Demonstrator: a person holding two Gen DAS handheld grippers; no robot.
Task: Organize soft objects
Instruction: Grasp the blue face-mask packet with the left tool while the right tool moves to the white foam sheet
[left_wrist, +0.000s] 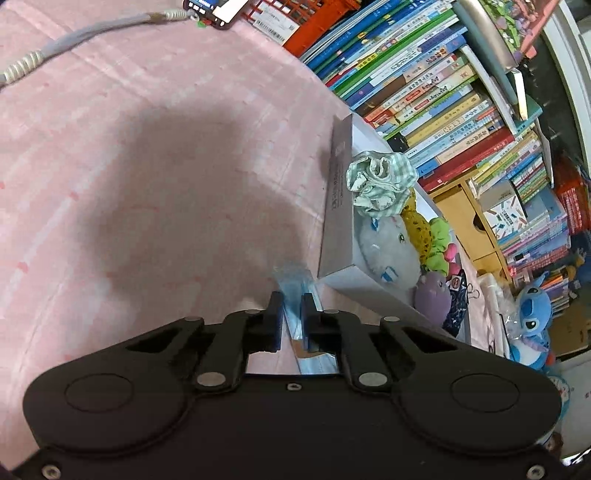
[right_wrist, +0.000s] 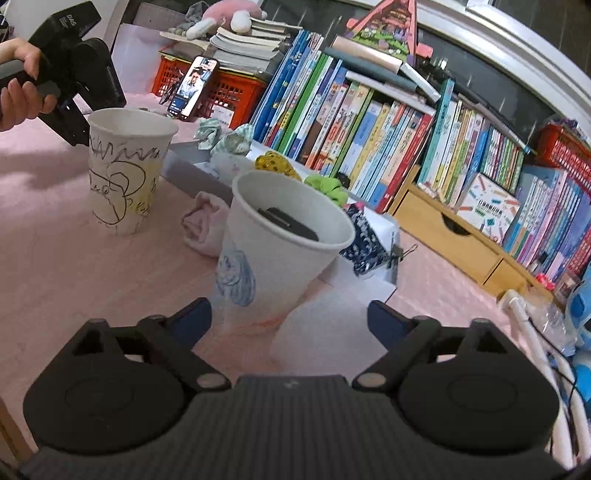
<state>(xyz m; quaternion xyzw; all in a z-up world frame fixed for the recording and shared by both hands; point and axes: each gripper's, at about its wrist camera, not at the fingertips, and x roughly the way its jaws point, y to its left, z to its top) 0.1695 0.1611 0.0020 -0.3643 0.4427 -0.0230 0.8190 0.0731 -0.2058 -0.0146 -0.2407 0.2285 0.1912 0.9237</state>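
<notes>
Paper cup (right_wrist: 273, 243) before crowded box (right_wrist: 192, 162)

A child's room at home — crammed picture books (right_wrist: 373, 147), plush toys (left_wrist: 532, 314).

The left gripper (left_wrist: 291, 321), matte black plastic, carries two round caps, silver pivot pins, small screws and blue-padded fingers (left_wrist: 277, 325). The right gripper (right_wrist: 290, 319) matches, with a ribbed dark-grey centre plate. A person's hand (right_wrist: 20, 94) wraps a black handle with white lettering.
</notes>
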